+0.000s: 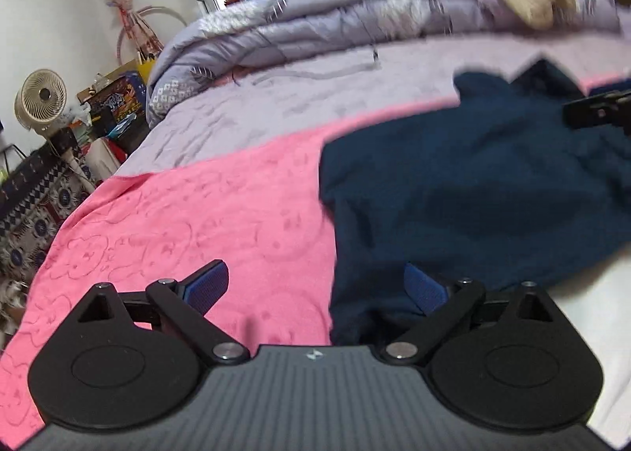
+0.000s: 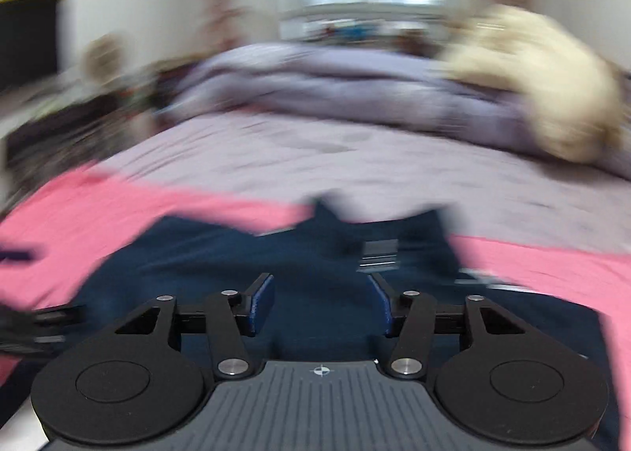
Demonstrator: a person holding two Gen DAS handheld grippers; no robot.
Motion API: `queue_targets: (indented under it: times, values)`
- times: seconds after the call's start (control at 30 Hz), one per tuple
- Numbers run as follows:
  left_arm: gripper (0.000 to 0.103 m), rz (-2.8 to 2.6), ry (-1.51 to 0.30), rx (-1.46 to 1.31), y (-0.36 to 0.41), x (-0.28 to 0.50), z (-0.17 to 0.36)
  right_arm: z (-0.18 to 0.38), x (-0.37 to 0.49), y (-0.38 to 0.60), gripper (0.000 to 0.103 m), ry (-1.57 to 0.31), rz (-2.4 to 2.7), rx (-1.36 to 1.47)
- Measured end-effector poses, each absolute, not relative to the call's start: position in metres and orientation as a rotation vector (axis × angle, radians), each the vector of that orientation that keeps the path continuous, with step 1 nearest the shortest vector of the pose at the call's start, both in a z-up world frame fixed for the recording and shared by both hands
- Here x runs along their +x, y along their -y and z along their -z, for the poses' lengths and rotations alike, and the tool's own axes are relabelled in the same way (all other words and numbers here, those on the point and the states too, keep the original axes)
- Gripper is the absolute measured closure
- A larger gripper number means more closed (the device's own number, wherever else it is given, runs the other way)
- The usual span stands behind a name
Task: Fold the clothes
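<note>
Both our grippers, left (image 1: pixel 317 285) and right (image 2: pixel 319 303), have fingers open and empty over the navy garment (image 1: pixel 473 183); next grasp matching edges evenly.

No words or numbers can be read. The colourful box (image 1: pixel 118 98) on the far left has printing on it, but it is too blurry.

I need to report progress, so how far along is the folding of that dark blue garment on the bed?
Done: the dark blue garment lies spread on the pink sheet, though rumpled; no neat fold shows. In hand: nothing. The left gripper is wide open over the garment's edge, and the right gripper is open above it. Left: gripping and folding it.
</note>
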State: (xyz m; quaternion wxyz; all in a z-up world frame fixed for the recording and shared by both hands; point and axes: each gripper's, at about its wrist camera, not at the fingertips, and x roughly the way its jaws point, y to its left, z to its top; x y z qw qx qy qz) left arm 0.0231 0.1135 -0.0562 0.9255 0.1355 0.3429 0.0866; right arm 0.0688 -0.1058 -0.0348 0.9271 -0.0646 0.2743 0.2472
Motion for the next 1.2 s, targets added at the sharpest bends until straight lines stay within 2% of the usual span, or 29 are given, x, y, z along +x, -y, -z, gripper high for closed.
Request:
queue_targets:
  times: [0.13, 0.27, 0.3, 0.33, 0.37, 0.4, 0.43, 0.5, 0.53, 0.57, 0.73, 0.83, 0.97, 1.07, 1.2]
  values:
    - [0.003, -0.196, -0.717, 0.179, -0.134, 0.008, 0.061, 0.055, 0.044, 0.088, 0.048, -0.62, -0.54, -0.307]
    - [0.001, -0.219, -0.735, 0.092, -0.156, -0.004, 0.059, 0.063, 0.048, 0.16, 0.043, -0.68, -0.349, -0.206]
    - [0.0, -0.224, -0.737, 0.075, -0.16, -0.008, 0.058, 0.063, 0.051, 0.188, 0.047, -0.697, -0.283, -0.143]
    - [0.0, -0.24, -0.739, 0.072, -0.161, -0.01, 0.057, 0.062, 0.054, 0.214, 0.071, -0.716, -0.239, -0.064]
    - [0.001, -0.265, -0.735, 0.079, -0.161, -0.015, 0.055, 0.06, 0.057, 0.239, 0.089, -0.739, -0.231, 0.038]
    - [0.001, -0.292, -0.736, 0.09, -0.161, -0.018, 0.052, 0.056, 0.057, 0.26, 0.091, -0.759, -0.218, 0.128]
    - [0.004, -0.297, -0.731, 0.087, -0.161, -0.022, 0.05, 0.051, 0.053, 0.273, 0.088, -0.756, -0.214, 0.182]
    - [0.004, -0.304, -0.722, 0.08, -0.161, -0.031, 0.045, 0.038, 0.042, 0.28, 0.067, -0.695, -0.218, 0.2]
    - [0.004, -0.308, -0.717, 0.077, -0.161, -0.035, 0.042, 0.033, 0.034, 0.276, 0.041, -0.643, -0.206, 0.171]
    - [0.004, -0.311, -0.704, 0.071, -0.16, -0.035, 0.038, 0.029, 0.029, 0.271, 0.028, -0.601, -0.196, 0.141]
    - [0.003, -0.244, -0.601, 0.025, -0.145, -0.032, 0.011, 0.032, 0.027, 0.237, 0.034, -0.585, -0.252, 0.066]
    - [0.002, -0.257, -0.633, 0.12, -0.126, -0.011, 0.02, 0.034, 0.037, 0.198, 0.038, -0.587, -0.334, 0.017]
    - [0.003, -0.319, -0.757, 0.176, -0.126, 0.002, 0.059, 0.023, 0.058, 0.126, 0.056, -0.593, -0.523, -0.026]
    - [0.003, -0.306, -0.696, 0.074, -0.137, -0.015, 0.067, 0.018, 0.07, 0.053, 0.066, -0.61, -0.682, -0.107]
    - [0.001, -0.283, -0.699, -0.019, -0.151, -0.016, 0.07, 0.043, 0.11, -0.038, 0.073, -0.706, -0.734, -0.199]
